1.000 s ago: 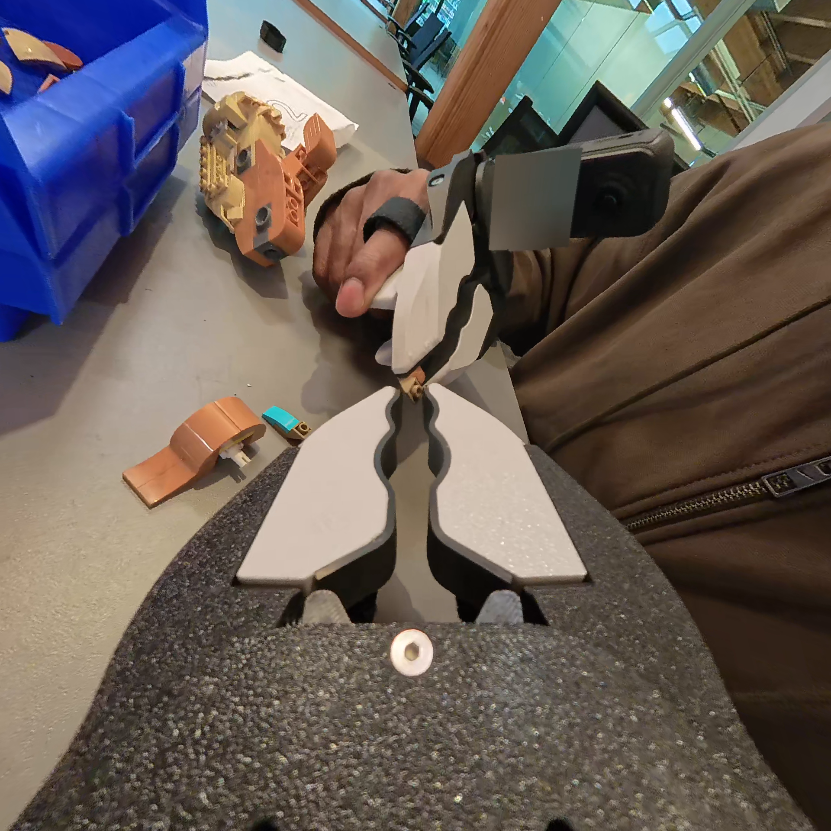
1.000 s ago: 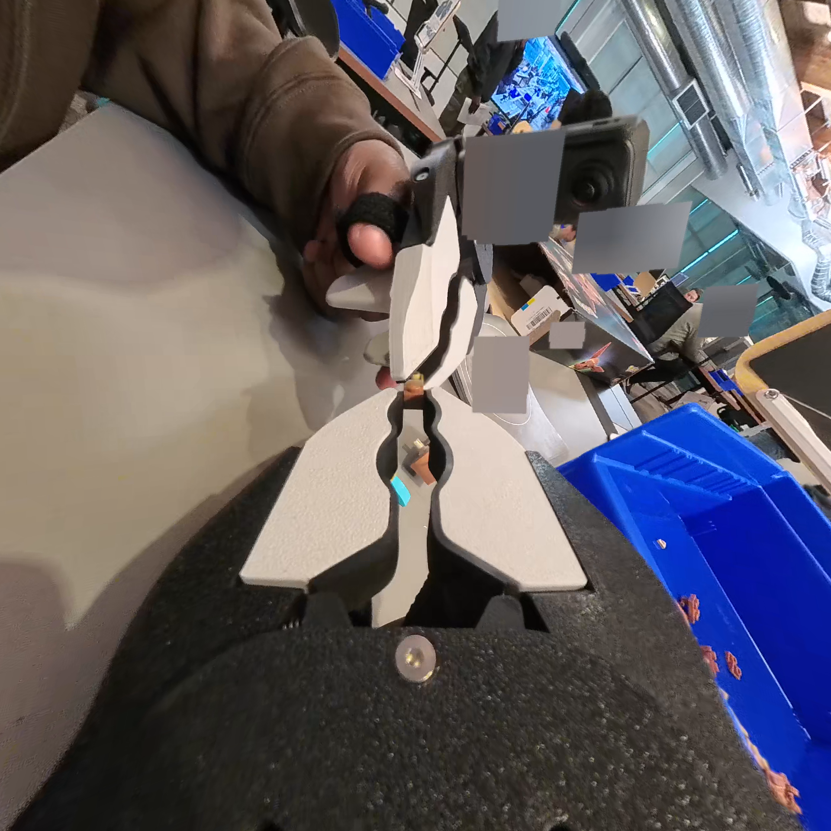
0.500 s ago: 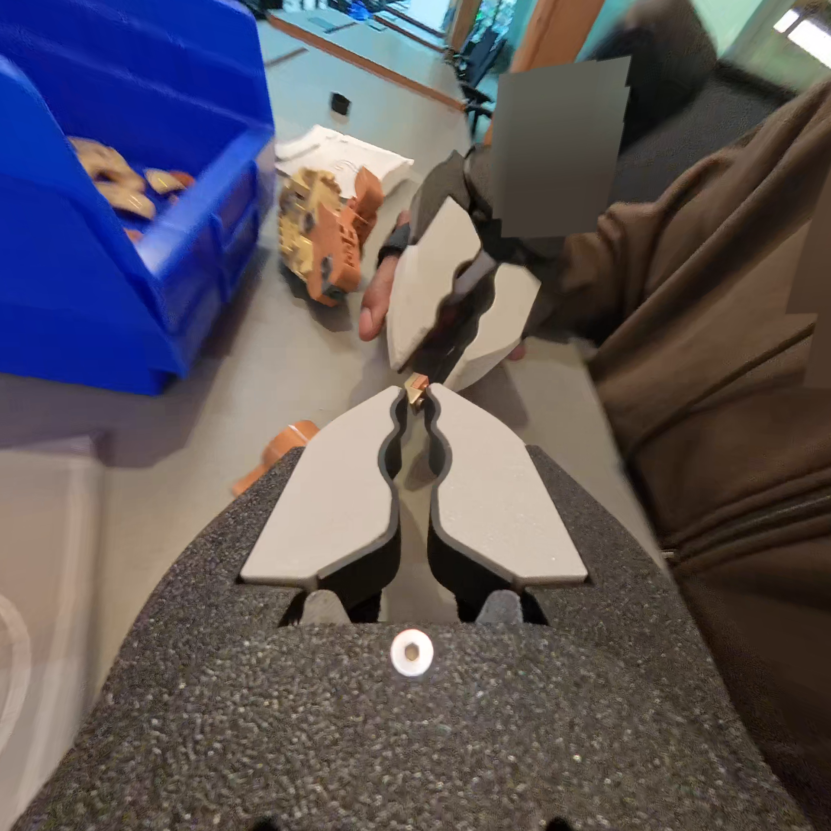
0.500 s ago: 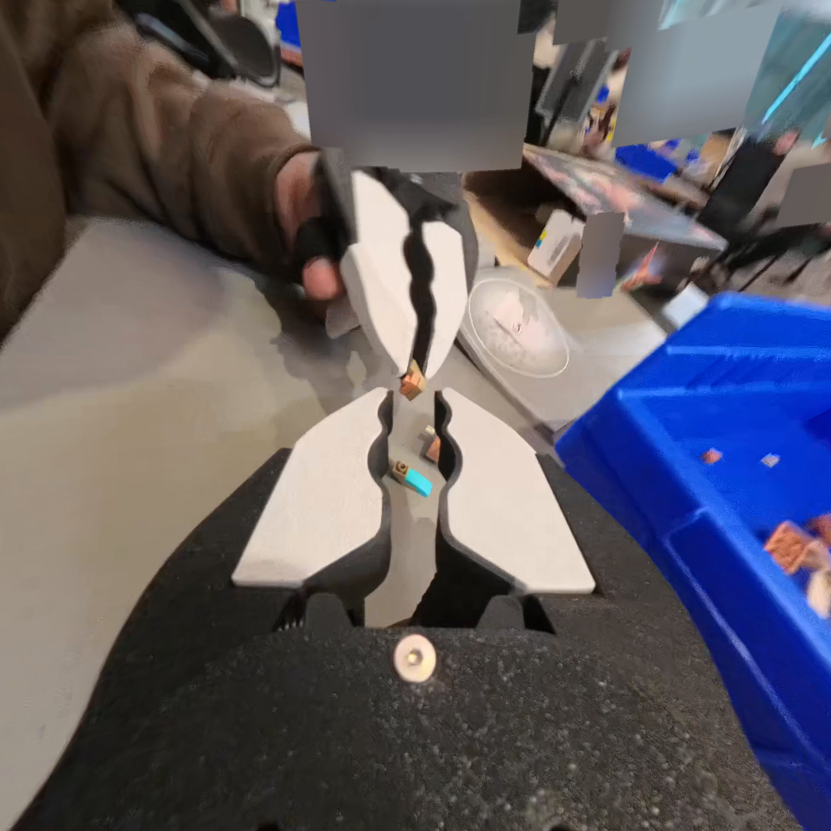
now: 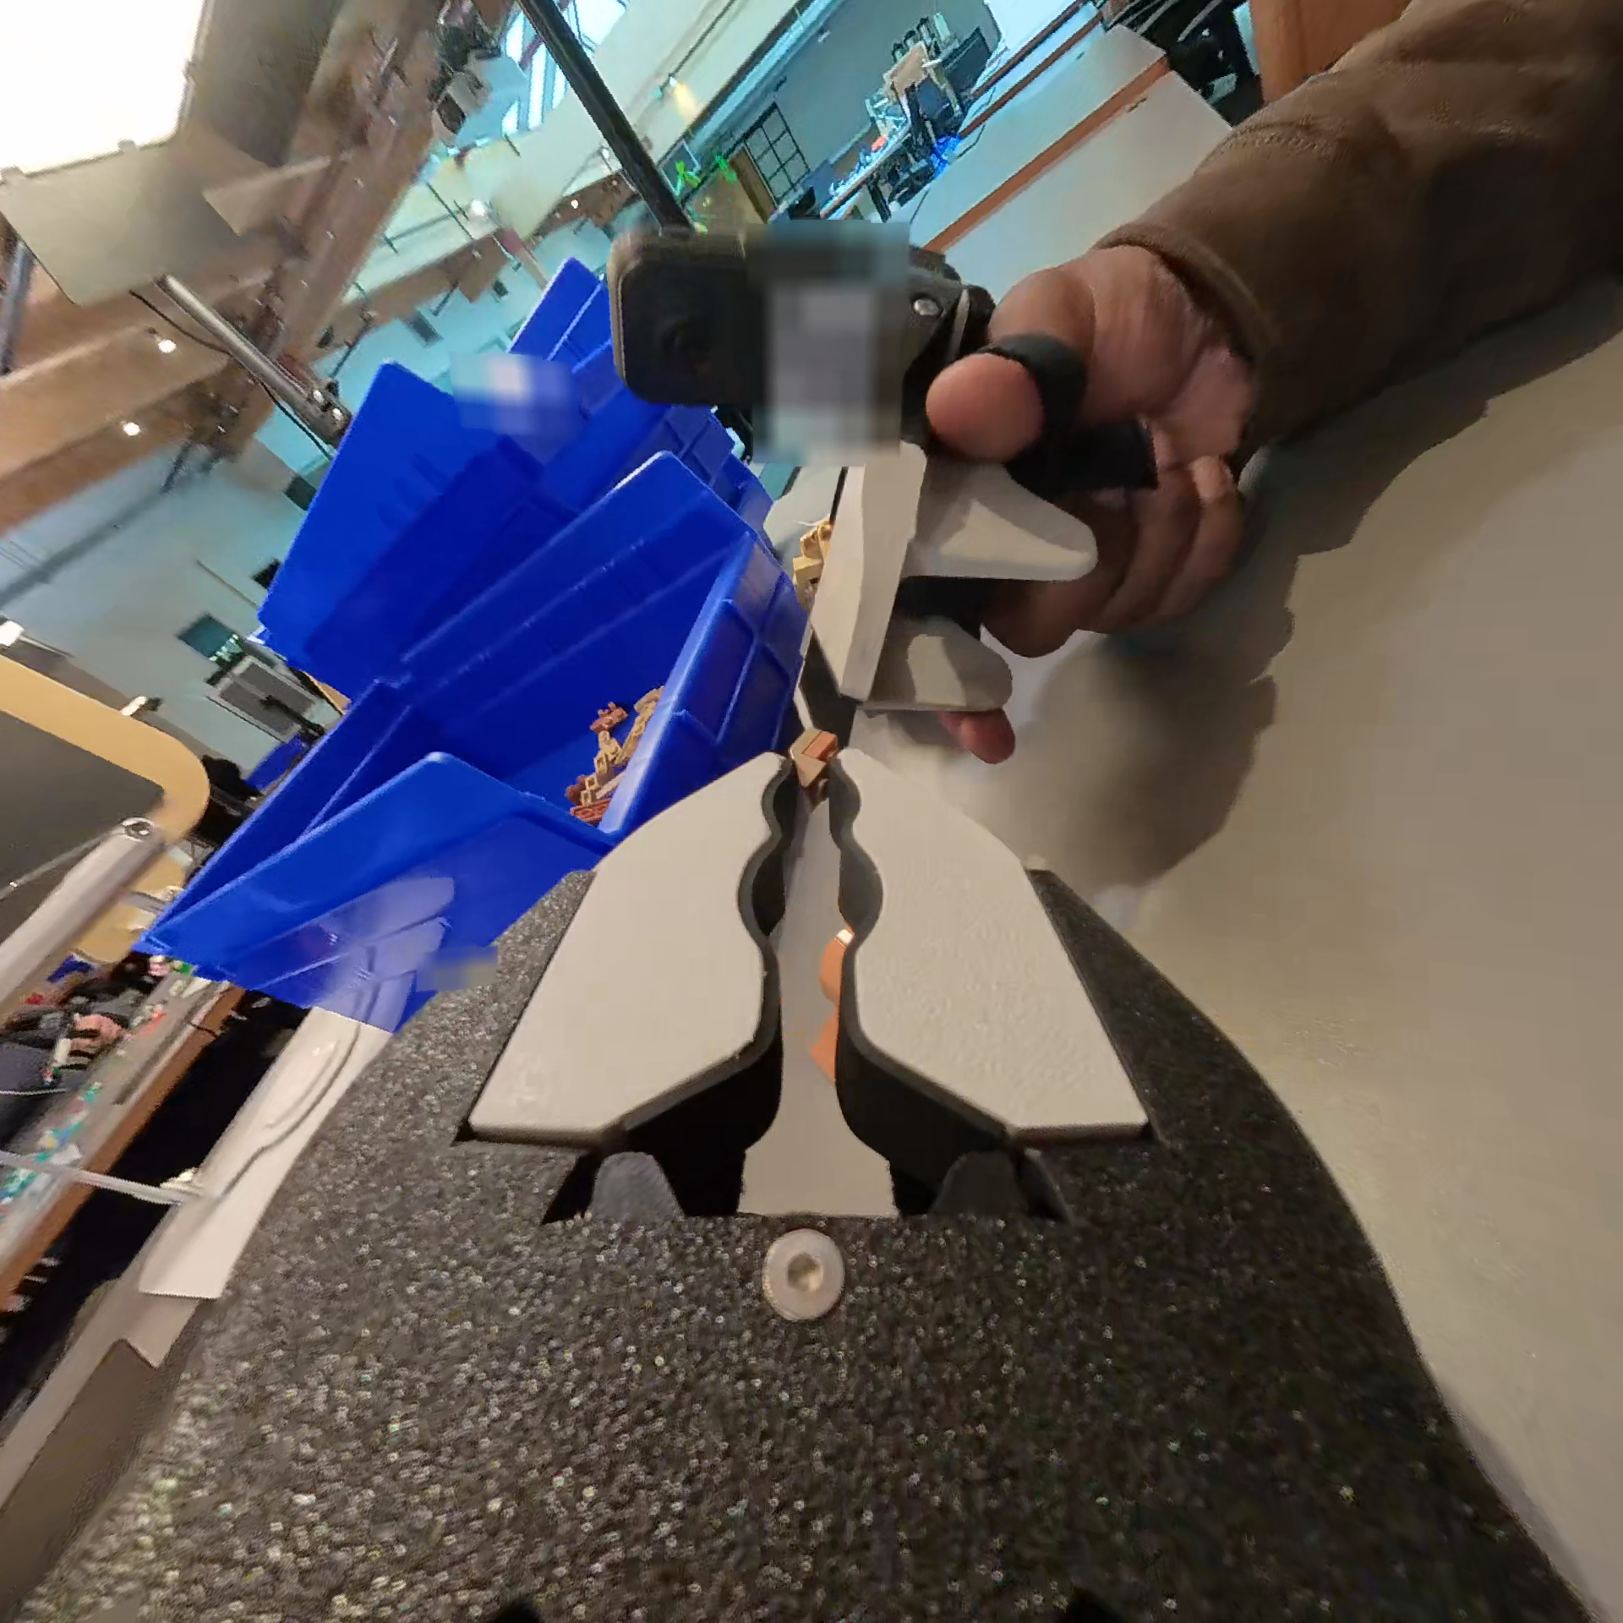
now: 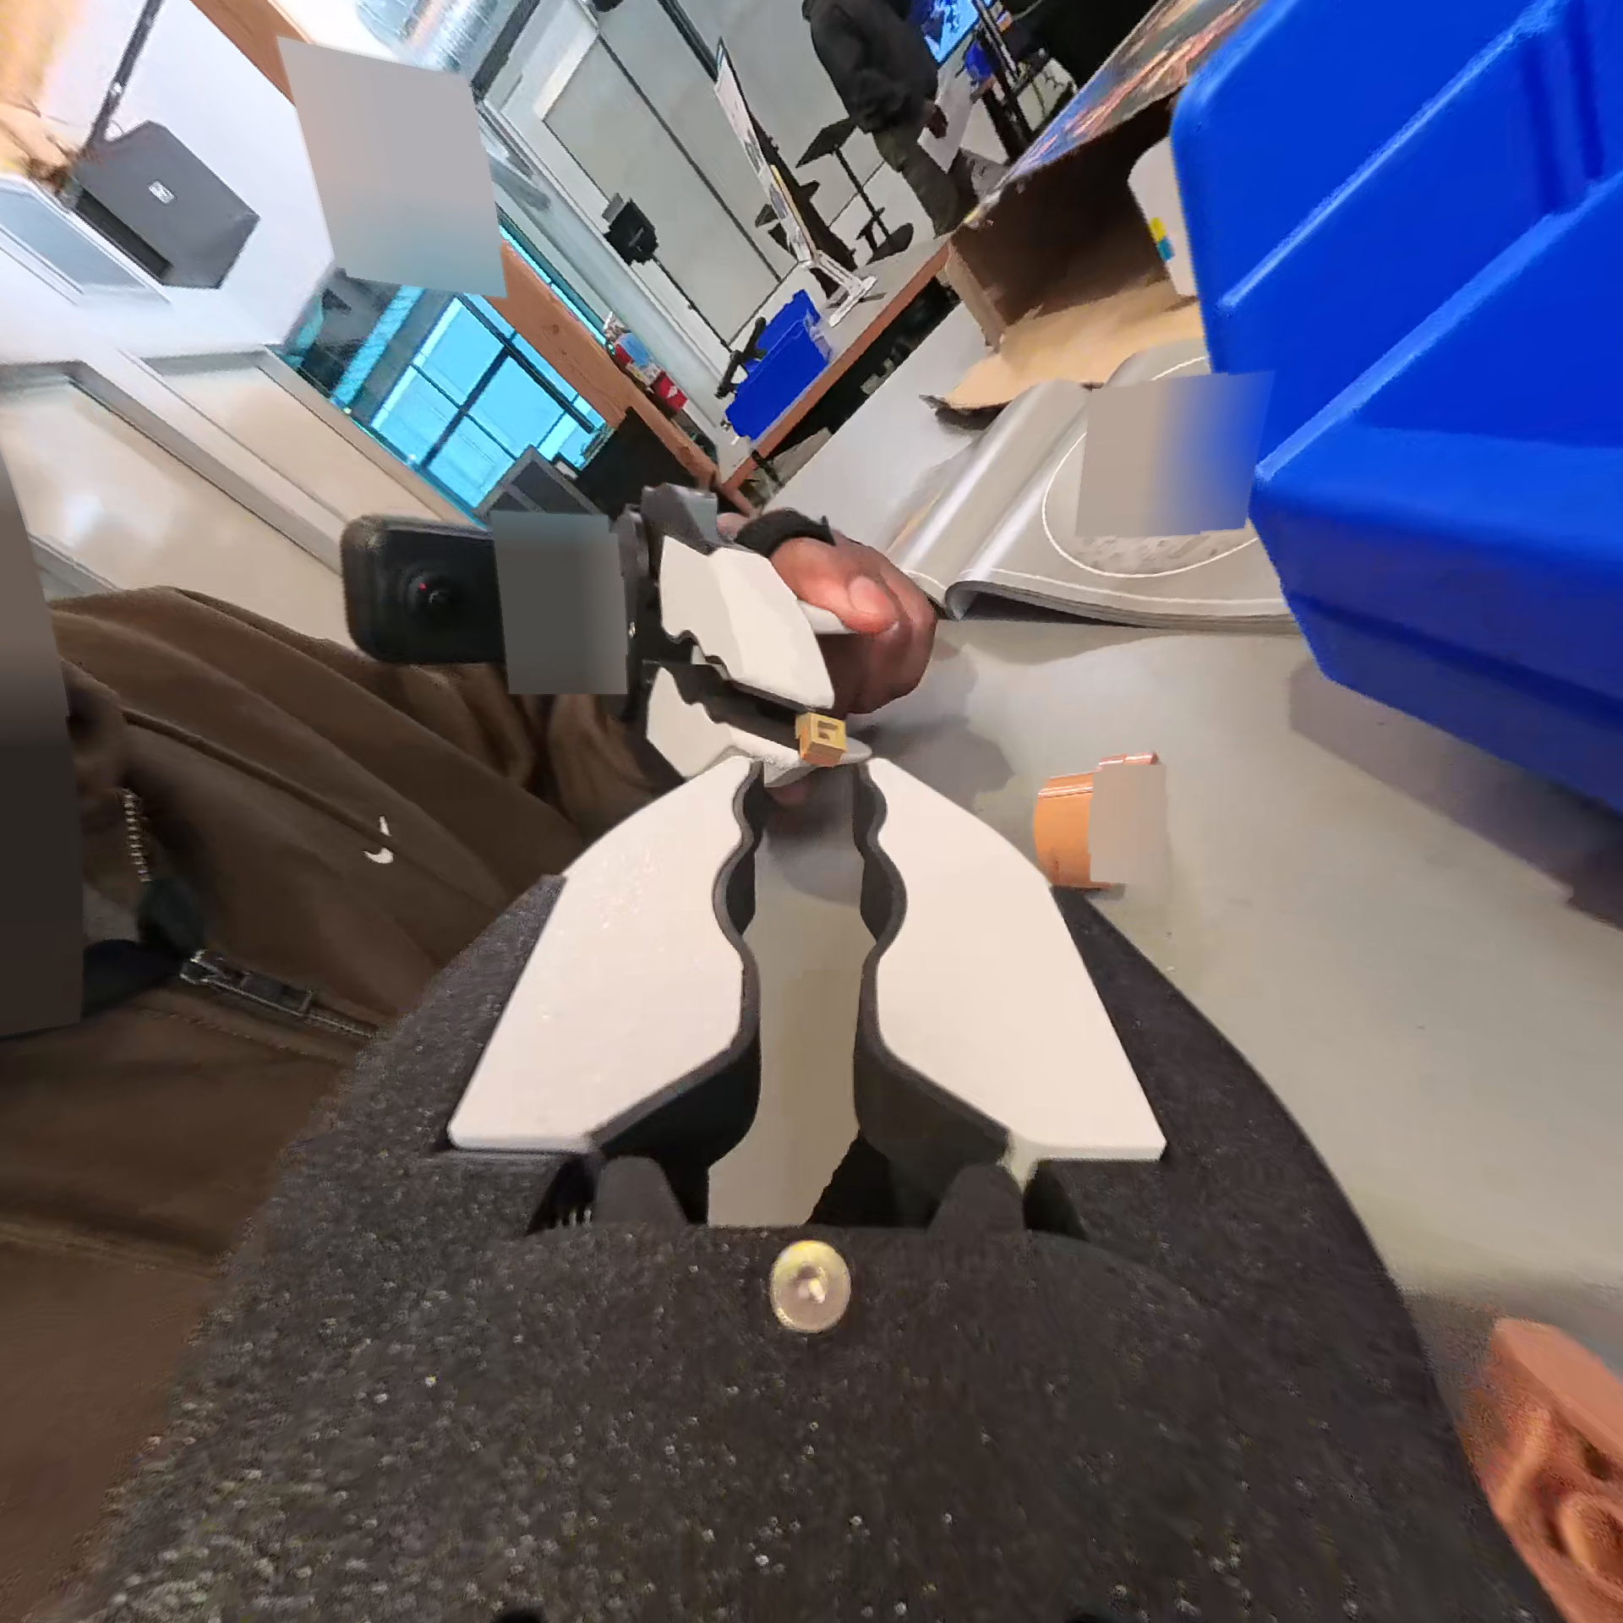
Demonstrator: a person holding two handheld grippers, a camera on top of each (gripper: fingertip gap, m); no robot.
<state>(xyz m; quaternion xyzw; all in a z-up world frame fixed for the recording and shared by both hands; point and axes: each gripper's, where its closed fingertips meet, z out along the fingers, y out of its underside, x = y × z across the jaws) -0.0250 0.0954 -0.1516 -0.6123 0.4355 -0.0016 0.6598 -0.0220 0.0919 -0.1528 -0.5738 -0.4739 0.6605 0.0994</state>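
Tiny brown-and-tan brick (image 5: 812, 762) being pinched by left hand-held gripper (image 5: 810, 773); right hand-held gripper (image 6: 808, 773) hanging spread, empty, over grey surface (image 6: 1317, 1010), near blue bins (image 5: 492, 615).

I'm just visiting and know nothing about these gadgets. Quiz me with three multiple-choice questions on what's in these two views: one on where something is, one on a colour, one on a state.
1. Where does the curved orange piece lie?
A. in a bin
B. on the grey table
C. on the booklet

2. What colour are the bins?
A. blue
B. red
C. green

3. How is the left gripper?
A. wide open, bare
B. shut on a small tan-brown brick
C. shut on a pen

Answers:
1 B: it rests on the tabletop beside the bin.
2 A: all are bright blue.
3 B: the brick sits pinched at the fingertips in both views.
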